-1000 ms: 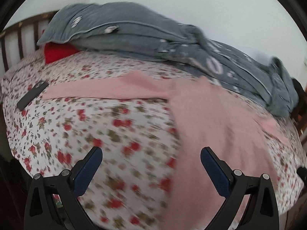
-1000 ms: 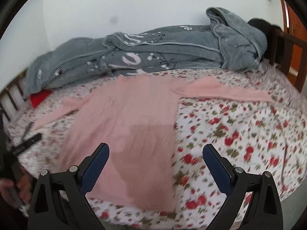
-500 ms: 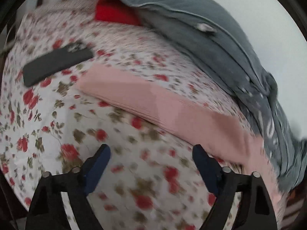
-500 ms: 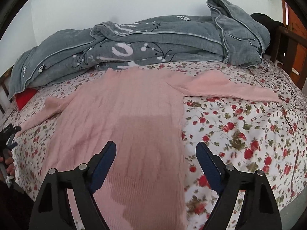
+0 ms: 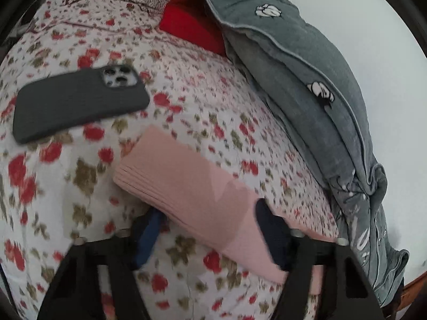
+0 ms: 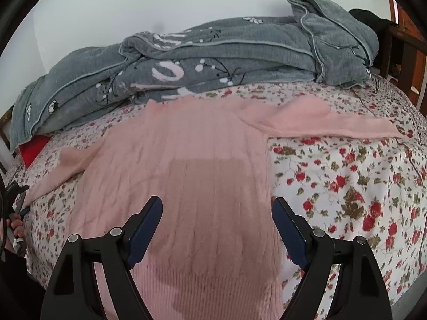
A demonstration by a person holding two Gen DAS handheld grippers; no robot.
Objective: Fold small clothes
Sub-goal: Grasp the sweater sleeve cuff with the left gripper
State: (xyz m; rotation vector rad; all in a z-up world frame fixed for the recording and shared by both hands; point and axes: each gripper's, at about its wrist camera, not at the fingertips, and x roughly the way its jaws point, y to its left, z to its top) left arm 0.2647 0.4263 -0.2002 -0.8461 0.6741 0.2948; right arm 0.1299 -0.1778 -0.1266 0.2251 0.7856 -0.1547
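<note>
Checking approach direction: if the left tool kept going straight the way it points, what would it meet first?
Most likely the pink sweater's sleeve, already between the left tool's closing fingers. The phone lies off to the side, out of line.

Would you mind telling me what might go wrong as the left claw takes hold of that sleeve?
1. The left claw, whose jaws have just been closing around the pink sleeve, may also pinch the floral sheet underneath.
2. The phone lies near the cuff; dragging the sleeve could knock it.
</note>
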